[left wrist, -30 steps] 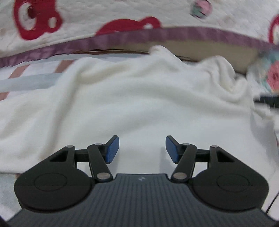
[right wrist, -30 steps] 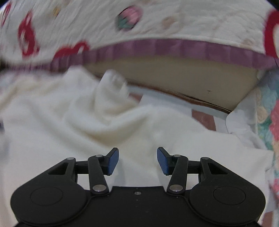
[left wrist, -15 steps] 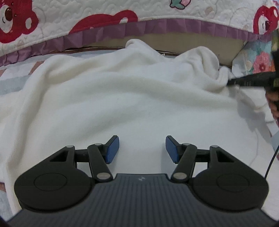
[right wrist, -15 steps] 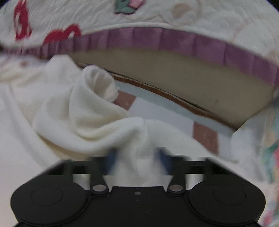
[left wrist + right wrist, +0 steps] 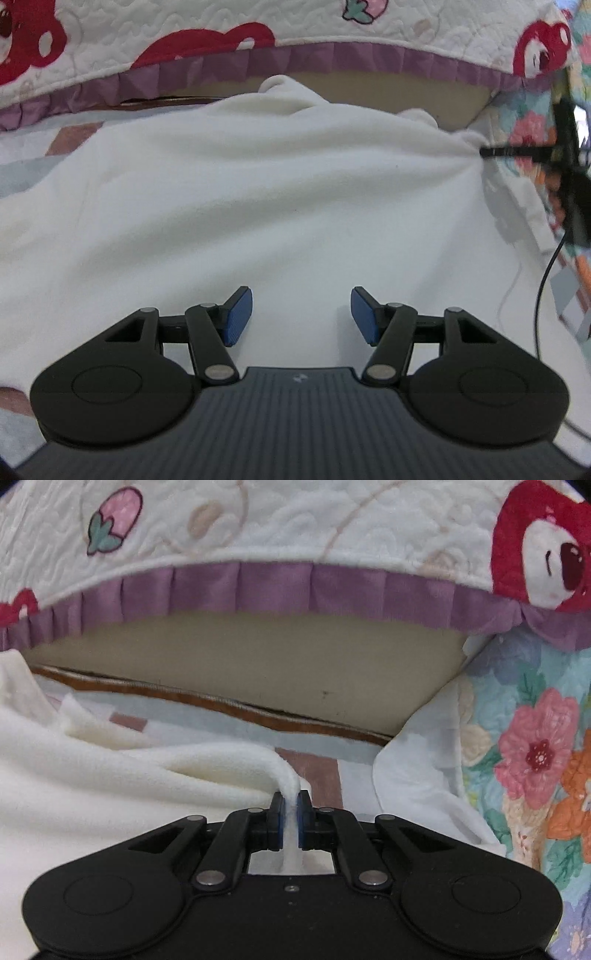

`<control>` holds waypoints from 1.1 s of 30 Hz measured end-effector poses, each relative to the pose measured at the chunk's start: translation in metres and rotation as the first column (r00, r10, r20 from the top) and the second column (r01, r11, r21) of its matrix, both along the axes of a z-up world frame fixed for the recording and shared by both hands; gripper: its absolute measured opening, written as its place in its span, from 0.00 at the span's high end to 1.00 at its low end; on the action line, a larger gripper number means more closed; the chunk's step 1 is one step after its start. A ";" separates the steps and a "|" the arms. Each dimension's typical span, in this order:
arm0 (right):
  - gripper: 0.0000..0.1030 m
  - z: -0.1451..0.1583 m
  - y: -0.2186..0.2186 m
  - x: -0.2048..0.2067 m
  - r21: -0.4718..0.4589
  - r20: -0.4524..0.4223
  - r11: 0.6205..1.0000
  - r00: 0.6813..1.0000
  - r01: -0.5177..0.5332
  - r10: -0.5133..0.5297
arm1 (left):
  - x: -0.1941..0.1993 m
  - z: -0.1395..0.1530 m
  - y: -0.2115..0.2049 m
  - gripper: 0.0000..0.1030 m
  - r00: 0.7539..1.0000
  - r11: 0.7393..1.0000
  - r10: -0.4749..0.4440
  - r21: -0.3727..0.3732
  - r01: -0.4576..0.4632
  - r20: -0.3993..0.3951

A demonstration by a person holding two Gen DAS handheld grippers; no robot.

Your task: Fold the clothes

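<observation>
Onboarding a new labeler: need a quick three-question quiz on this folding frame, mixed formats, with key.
1. True or false: the right gripper is shut on a pinch of the white fleece garment.
2. Multiple choice: the left gripper is A) shut on the fleece, B) open above the fleece, C) holding the quilt.
3. Fill in: the ruffled trim on the quilt is ____ in colour.

Key: 1 true; 2 B; 3 purple.

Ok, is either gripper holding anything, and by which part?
The right gripper pinches the white fleece garment at a bunched edge fold. The left gripper is open, holding nothing.
</observation>
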State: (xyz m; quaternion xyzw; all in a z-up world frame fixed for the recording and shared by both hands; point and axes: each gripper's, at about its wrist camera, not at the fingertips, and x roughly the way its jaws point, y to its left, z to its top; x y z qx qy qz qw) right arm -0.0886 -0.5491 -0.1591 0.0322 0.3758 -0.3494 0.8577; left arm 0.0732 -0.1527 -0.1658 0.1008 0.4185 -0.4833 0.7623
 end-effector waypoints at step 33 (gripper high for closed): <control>0.92 0.017 -0.003 -0.069 0.296 0.325 0.949 0.946 -0.110 0.008 | -0.004 0.033 0.023 0.98 0.996 0.995 -0.044 -0.087 0.037 -0.079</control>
